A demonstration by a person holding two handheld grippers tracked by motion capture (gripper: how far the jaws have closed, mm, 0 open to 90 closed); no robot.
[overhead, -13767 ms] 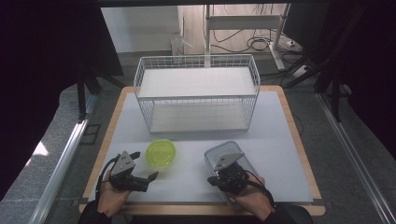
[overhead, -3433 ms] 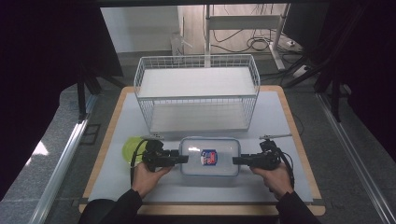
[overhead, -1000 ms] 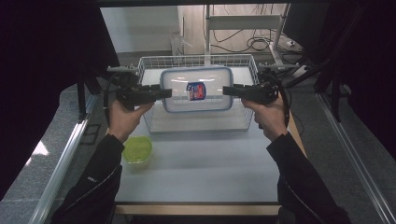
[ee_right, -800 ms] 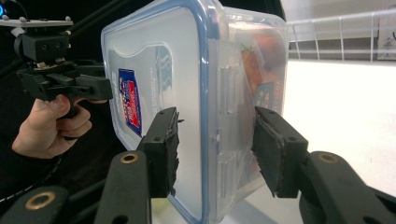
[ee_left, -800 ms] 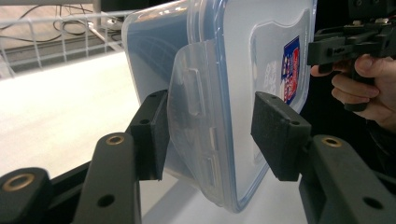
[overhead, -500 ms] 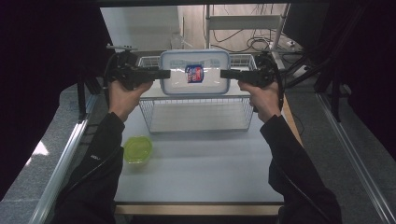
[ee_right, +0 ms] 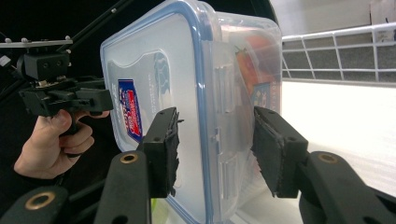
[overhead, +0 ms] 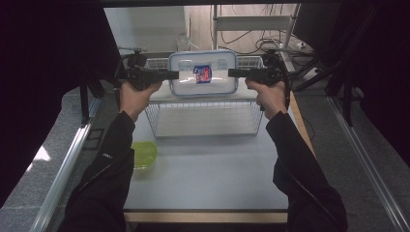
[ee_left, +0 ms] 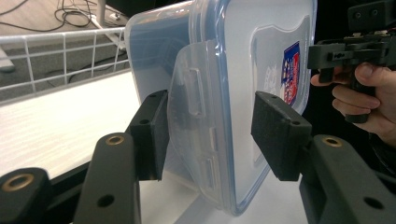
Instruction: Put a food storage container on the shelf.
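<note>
A clear plastic container (overhead: 203,72) with a blue-rimmed lid and a red and blue label hangs in the air over the white wire basket (overhead: 208,121). My left gripper (overhead: 175,75) is shut on its left end and my right gripper (overhead: 232,73) on its right end. In the left gripper view the pads (ee_left: 275,135) clamp the container (ee_left: 233,93) across lid and base, and the right gripper (ee_left: 355,49) shows beyond it. The right gripper view has the container (ee_right: 187,93) between its pads (ee_right: 163,149), with the left gripper (ee_right: 65,100) behind.
A yellow-green bowl (overhead: 143,153) sits on the grey table (overhead: 212,169) at the left, beside the person's left sleeve. The basket's wire rim (ee_left: 60,39) and white floor lie below the container. Shelving and cables stand behind the table.
Both hands have carried the container farther away from the person, up in the picture, so that it now hangs over the back part of the basket. The grips look the same.
</note>
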